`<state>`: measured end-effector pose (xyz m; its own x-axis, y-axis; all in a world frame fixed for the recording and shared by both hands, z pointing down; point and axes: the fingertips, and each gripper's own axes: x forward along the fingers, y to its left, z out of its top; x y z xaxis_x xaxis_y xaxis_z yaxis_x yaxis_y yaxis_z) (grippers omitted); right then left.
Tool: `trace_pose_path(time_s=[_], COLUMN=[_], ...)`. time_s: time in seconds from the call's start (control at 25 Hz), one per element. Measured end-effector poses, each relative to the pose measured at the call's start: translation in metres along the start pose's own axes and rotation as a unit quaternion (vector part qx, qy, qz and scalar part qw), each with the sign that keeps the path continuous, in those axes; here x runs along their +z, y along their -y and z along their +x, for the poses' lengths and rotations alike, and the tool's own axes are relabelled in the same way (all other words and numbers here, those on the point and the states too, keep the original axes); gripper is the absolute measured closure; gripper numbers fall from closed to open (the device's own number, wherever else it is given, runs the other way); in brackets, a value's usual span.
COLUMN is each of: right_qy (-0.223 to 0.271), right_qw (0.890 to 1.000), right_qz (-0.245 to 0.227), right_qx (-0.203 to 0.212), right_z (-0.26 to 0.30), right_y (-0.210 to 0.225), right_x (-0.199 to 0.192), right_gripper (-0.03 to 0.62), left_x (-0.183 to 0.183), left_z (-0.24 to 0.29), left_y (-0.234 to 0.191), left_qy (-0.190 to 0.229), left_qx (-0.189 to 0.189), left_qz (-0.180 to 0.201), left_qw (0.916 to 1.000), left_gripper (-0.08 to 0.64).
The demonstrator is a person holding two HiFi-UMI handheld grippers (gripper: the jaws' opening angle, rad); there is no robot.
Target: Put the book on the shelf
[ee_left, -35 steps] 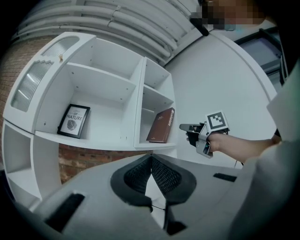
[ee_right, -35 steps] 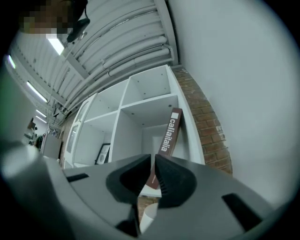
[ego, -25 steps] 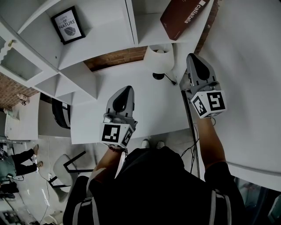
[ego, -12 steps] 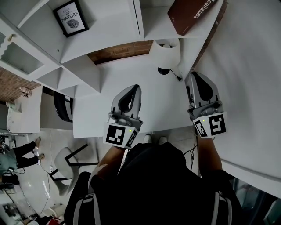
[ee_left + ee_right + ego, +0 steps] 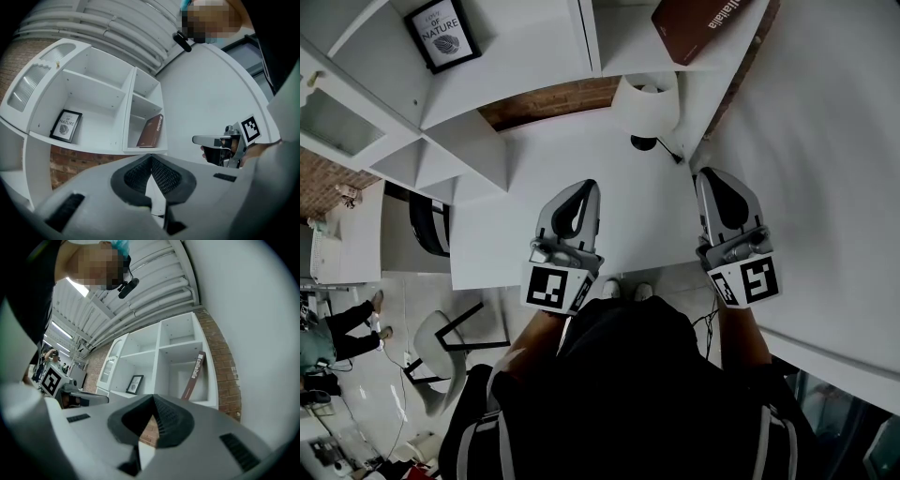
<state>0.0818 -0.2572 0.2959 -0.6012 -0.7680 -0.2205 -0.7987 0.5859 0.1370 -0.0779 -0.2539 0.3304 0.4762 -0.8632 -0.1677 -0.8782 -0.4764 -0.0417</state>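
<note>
The right gripper (image 5: pixel 722 187) has its jaws pressed together with nothing between them. Its own view shows the two dark pads meeting at the tip, with only the shelving beyond. The left gripper (image 5: pixel 576 202) is the same: jaws closed and empty, pointing forward beside its partner over the white desk (image 5: pixel 525 216). Neither tool touches anything.

The book (image 5: pixel 705 22), dark red with white lettering on the spine, sits ahead of and above the right gripper, well apart from it. From the left gripper it lies ahead and off to the right. It stands in a right-hand compartment of the white shelf (image 5: pixel 584 42), with its lower edge on the board and its top tipped towards the outer side wall, so it leans rather than standing upright. A framed picture (image 5: pixel 441 37) occupies the neighbouring compartment, ahead and to the left of the left gripper. A white lamp (image 5: pixel 647 103) stands on the desk ahead of both tools, below the book's compartment.

Judging from this, the task looks finished: the book is already on the shelf and both tools are clear of it. At most, the book could be straightened if it is meant to stand upright.
</note>
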Motion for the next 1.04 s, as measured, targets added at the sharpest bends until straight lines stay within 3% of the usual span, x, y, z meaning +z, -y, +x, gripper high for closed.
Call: trace_pose_path(time_s=[0.52,1.04], right_qy=[-0.018,-0.036], right_qw=[0.999,0.996], right_qz=[0.022,0.067], right_qx=[0.017,0.04], right_z=[-0.02,-0.023], right_y=[-0.018,-0.048], right_x=[-0.019,-0.046], right_gripper=[0.563,0.563], left_x=[-0.019,-0.028], left_z=[-0.011,-0.013], left_y=[0.011,0.018], left_qy=[-0.032,-0.032], left_qx=[-0.005,-0.028], left_qz=[-0.006,-0.019], left_qw=[0.9995,0.9989], left_gripper=[0.541,0.541])
